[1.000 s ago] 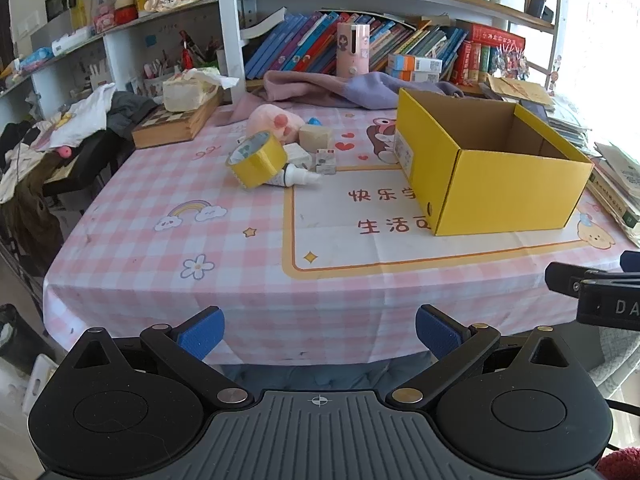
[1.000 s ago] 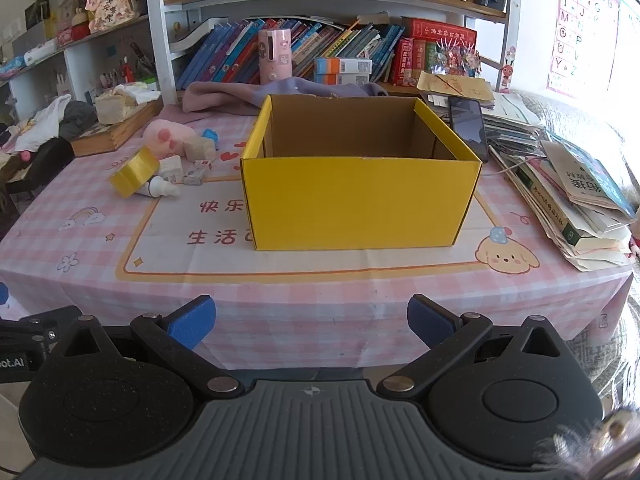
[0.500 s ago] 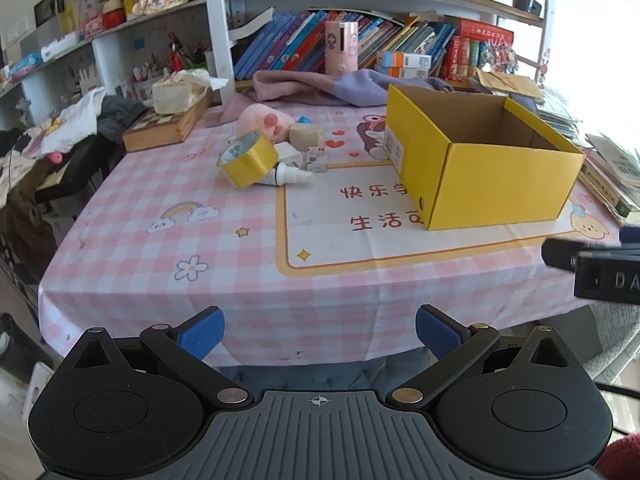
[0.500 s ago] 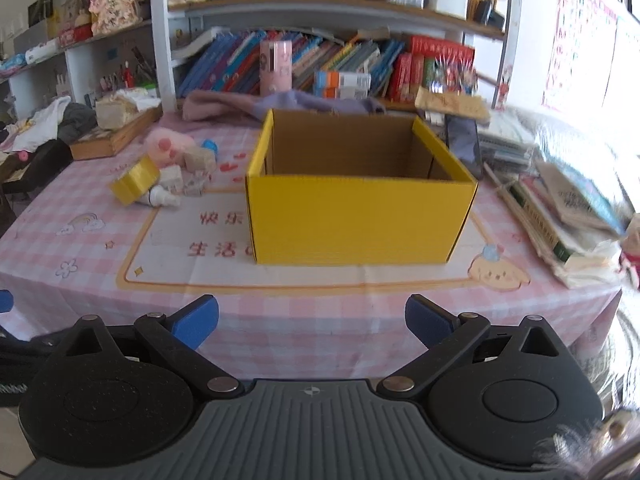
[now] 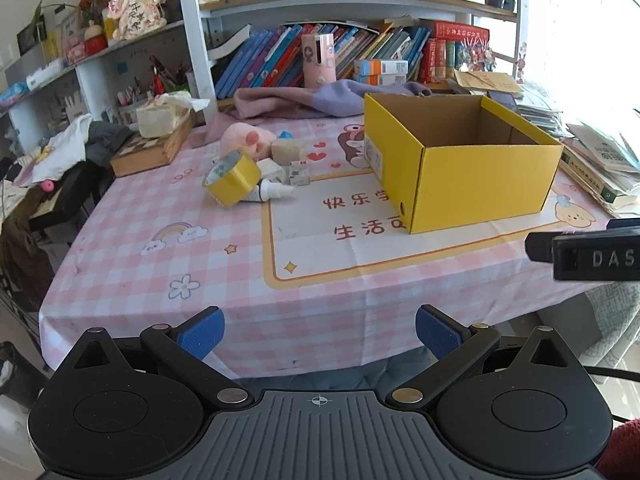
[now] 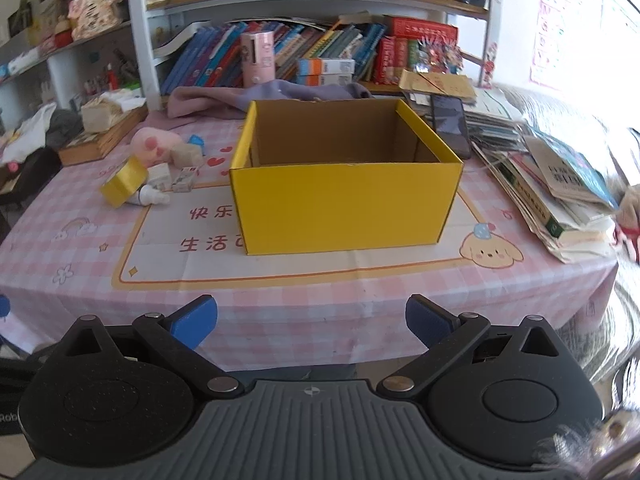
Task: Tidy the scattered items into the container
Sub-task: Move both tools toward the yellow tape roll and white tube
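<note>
**Yellow box empty, clutter piled to its left**

On the pink checked tabletop (image 5: 132, 256) sits the open yellow cardboard box (image 6: 344, 204), brown inside, nothing visible in it. Well to its left is the heap: a yellow tape roll (image 5: 232, 177) tipped on its side, touching a small white bottle (image 5: 272, 191), with a pink plush (image 5: 245, 140), a beige block (image 5: 286, 151) and little white boxes (image 5: 299, 173) close by. Left gripper (image 5: 319, 330) and right gripper (image 6: 311, 319) hover at the near edge, fingers wide apart, holding nothing.
</note>
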Tool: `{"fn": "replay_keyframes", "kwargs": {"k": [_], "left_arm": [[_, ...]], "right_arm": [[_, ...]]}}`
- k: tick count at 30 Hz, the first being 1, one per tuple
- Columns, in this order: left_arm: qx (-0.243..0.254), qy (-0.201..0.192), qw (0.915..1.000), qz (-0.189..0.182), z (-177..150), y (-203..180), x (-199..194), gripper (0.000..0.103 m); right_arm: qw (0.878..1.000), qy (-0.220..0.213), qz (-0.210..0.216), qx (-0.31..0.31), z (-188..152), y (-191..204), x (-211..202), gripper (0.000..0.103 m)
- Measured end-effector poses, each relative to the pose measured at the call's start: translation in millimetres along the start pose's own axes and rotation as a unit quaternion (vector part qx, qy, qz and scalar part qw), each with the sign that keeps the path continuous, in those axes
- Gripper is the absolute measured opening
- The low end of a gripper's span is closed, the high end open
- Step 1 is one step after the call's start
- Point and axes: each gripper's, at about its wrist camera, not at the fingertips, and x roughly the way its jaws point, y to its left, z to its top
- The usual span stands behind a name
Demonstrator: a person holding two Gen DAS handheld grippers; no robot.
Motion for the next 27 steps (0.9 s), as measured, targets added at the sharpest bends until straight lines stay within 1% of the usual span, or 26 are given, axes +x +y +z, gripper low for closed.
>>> {"fn": "replay_keyframes", "kwargs": {"k": [3,7,10,18,27], "left_arm": [[-0.003,0.006,1.0000,-0.007,-0.5,-0.7,3.0,0.103],[-0.004,0.016,0.9997,-0.018,-0.8,-4.3,9.5,0.103],[-0.007,0.013,0.9995,-0.026,-0.3,-3.7,9.6,0.103],[-0.045,0.005,0.9983,-0.037,0.1,11.4,7.6,0.103],[-0.028,-0.006,0.9987,-0.042,0.1,13.8,5.9,0.103]], "right_arm": [[1.000,0.004,0.005,0.008,-0.7,-3.6,0.6,0.102],[1.000,0.010,0.002,0.002,-2.3,-3.6,2.4,0.102],[1.000,0.010,0.000,0.006,-3.0,-6.5,2.4,0.102],[1.000,0.015,-0.007,0.009,-2.6,-8.3,5.9,0.102],[1.000,0.012,-0.005,-0.004,1.7,5.0,8.7,0.102]]}}
